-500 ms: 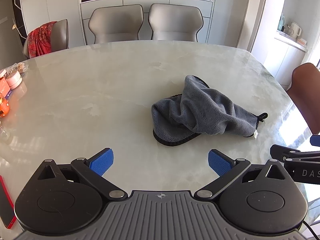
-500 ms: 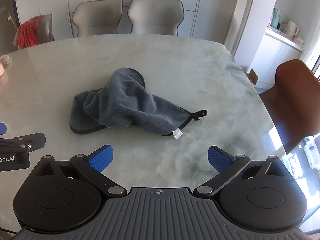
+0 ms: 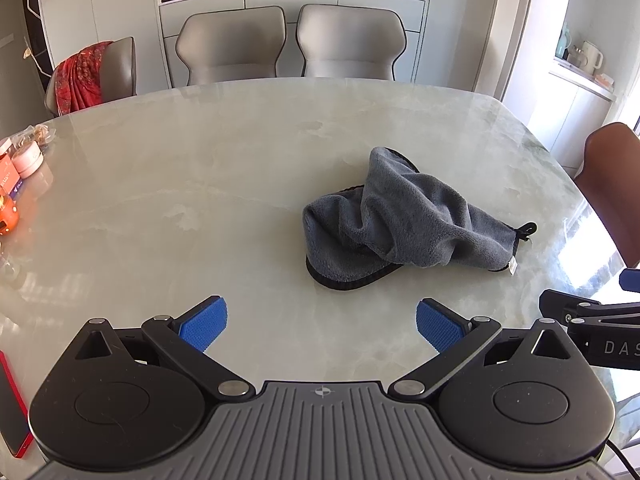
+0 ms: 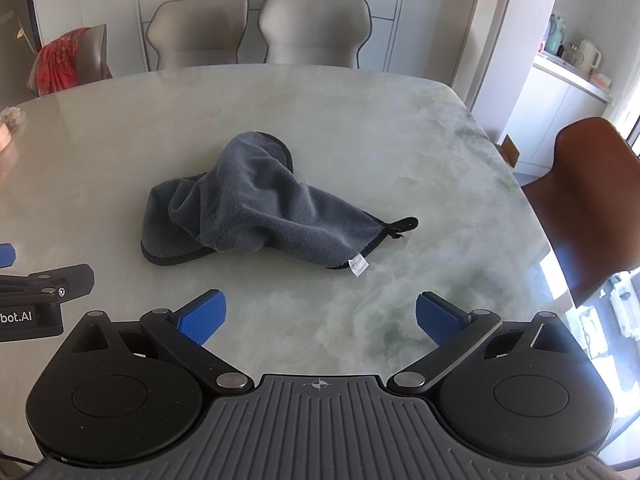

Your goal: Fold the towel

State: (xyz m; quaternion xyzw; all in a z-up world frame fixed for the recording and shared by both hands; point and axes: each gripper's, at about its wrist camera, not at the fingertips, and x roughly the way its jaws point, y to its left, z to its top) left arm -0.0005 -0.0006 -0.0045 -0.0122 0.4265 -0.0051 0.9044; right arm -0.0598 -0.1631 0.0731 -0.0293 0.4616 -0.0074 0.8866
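Left gripper (image 3: 322, 326) and right gripper (image 4: 320, 322): jaws wide, holding nothing. Crumpled grey fleece towel with black trim (image 4: 256, 208) lies on the pale marble table (image 4: 400, 152), ahead of both, apart. Long axis left-right, hanging loop (image 4: 404, 225) end pointing right.

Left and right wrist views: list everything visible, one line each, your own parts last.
crumpled grey microfibre towel: one, grey with black trim, mid-table, untouched.
white care label: one, white, towel's near right corner.
pale marble table: one, greenish white, under everything.
beige upholstered chairs: two, far side of table.
red patterned cloth: one, draped on a chair at far left.
brown leather chair: one, right of table.
red phone: one, near left table edge.
left gripper: black, blue pads, open, short of towel.
right gripper: same, open, short of towel.
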